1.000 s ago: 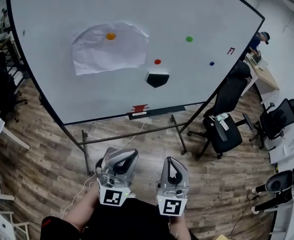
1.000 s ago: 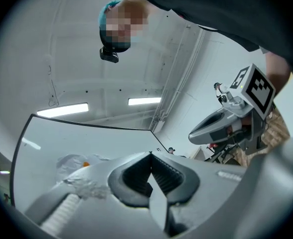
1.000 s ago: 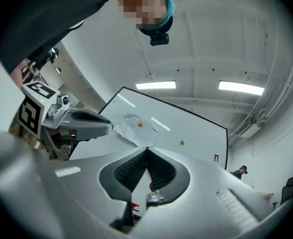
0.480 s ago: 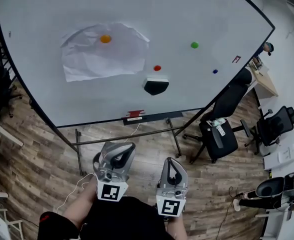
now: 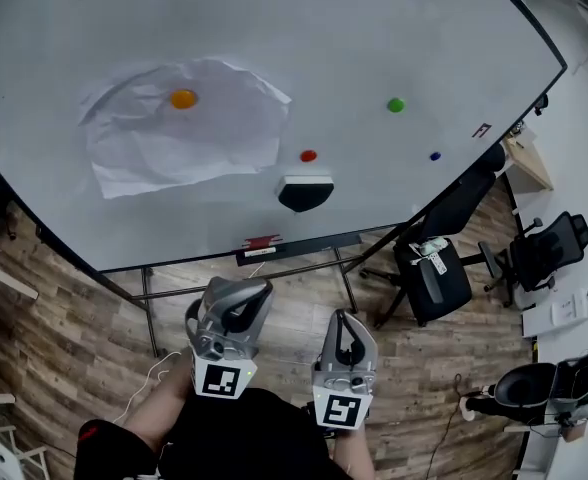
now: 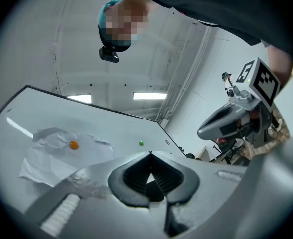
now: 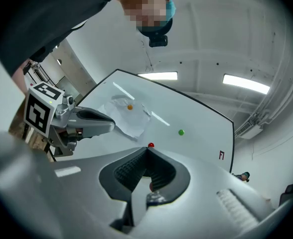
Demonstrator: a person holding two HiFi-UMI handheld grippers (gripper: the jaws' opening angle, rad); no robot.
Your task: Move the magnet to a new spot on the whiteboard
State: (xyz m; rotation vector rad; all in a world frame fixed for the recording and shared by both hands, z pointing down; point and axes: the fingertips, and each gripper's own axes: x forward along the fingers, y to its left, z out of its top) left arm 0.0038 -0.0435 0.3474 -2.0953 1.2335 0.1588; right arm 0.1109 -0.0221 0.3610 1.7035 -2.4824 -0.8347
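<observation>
Left gripper [image 5: 257,288]: jaws together, empty, well short of the whiteboard [image 5: 304,28].
Right gripper [image 5: 343,320]: closed too, nothing held.
Magnets: orange magnet [image 5: 183,98] pins the crumpled paper [image 5: 174,148]; red magnet [image 5: 308,155] sits just above the eraser [image 5: 304,192]; green magnet [image 5: 395,104] and blue magnet [image 5: 435,155] further right.
Risk: take orange and the paper likely drops; meet red with jaws unopened and you may shove it or bump the eraser.

Whiteboard [image 5: 394,38]: smooth white face with a faint sheen.
Paper sheet [image 5: 204,153]: matt white, creased and crumpled.
Orange magnet [image 5: 183,99], red magnet [image 5: 308,155]: smooth, plastic-looking.
Floor [image 5: 74,338]: wood-grain planks, matt brown.
Left hand-held gripper [image 6: 150,156], right hand-held gripper [image 7: 147,151]: smooth grey plastic shells.
Pads [image 6: 134,176]: black, ribbed, matt.
</observation>
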